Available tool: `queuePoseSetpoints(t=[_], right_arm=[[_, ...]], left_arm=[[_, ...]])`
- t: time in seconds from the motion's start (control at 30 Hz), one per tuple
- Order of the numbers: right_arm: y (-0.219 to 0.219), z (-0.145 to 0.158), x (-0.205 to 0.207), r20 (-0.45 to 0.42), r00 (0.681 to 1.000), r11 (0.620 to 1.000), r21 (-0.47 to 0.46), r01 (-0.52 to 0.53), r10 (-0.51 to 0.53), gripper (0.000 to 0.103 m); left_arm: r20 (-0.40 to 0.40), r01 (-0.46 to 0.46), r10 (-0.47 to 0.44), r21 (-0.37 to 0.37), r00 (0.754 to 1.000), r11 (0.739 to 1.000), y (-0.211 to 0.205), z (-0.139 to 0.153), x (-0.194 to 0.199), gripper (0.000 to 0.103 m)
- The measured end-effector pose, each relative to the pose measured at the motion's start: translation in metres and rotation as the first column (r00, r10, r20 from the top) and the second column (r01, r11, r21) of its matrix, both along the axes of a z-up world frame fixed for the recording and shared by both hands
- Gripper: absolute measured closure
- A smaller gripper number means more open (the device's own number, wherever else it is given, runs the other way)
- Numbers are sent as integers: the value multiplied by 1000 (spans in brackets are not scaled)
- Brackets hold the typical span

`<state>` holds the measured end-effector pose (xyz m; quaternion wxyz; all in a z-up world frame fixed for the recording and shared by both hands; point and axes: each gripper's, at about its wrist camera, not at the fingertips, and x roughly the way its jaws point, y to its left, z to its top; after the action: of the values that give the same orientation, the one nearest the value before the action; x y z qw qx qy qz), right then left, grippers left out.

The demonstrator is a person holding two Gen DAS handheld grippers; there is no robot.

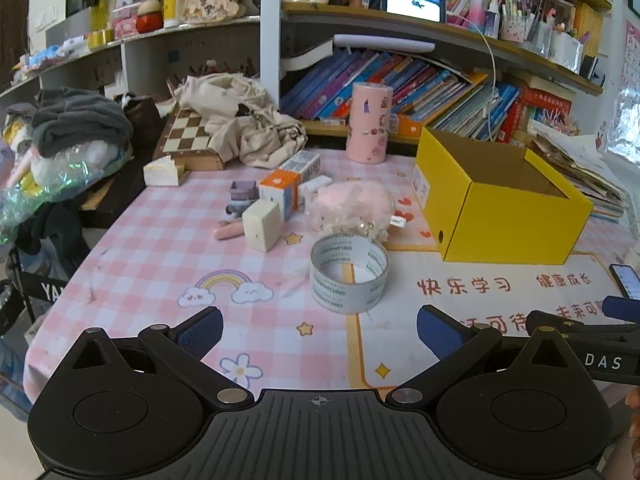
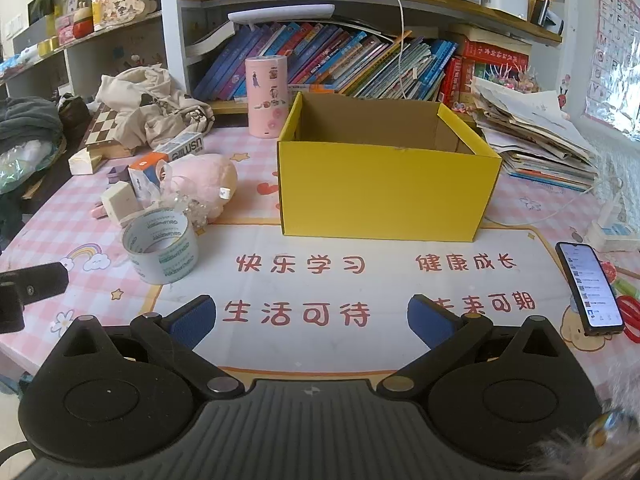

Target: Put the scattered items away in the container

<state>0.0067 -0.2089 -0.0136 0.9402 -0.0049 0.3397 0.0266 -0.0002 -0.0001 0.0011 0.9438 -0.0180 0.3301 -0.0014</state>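
Observation:
An open yellow cardboard box (image 1: 516, 216) (image 2: 384, 188) stands on the desk, with nothing visible inside it. Left of it lie scattered items: a roll of clear tape (image 1: 349, 274) (image 2: 161, 245), a pink plush toy (image 1: 352, 204) (image 2: 208, 182), a cream cube-shaped block (image 1: 261, 225) (image 2: 120, 198), small cartons (image 1: 282, 190) (image 2: 160, 164) and a pink tube (image 1: 228, 231). My left gripper (image 1: 320, 330) is open, just short of the tape roll. My right gripper (image 2: 312, 316) is open over the white mat, in front of the box.
A pink cylinder (image 1: 368, 122) (image 2: 267, 96) stands behind the items. A chessboard (image 1: 188, 136) under crumpled cloth (image 1: 240, 120) sits at the back left. A lit phone (image 2: 590, 288) lies at the right; a paper stack (image 2: 532, 136) rests beside the box. Bookshelves line the back.

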Motion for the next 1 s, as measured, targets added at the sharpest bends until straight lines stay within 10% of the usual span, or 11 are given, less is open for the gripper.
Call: queuePoseSetpoints(t=[1.0], right_arm=[[5,4,-2,19,1000,1000,-9,6,-6,0]], left_arm=[[3,-13,13,-22,1000,1000,9,0,-2,0]])
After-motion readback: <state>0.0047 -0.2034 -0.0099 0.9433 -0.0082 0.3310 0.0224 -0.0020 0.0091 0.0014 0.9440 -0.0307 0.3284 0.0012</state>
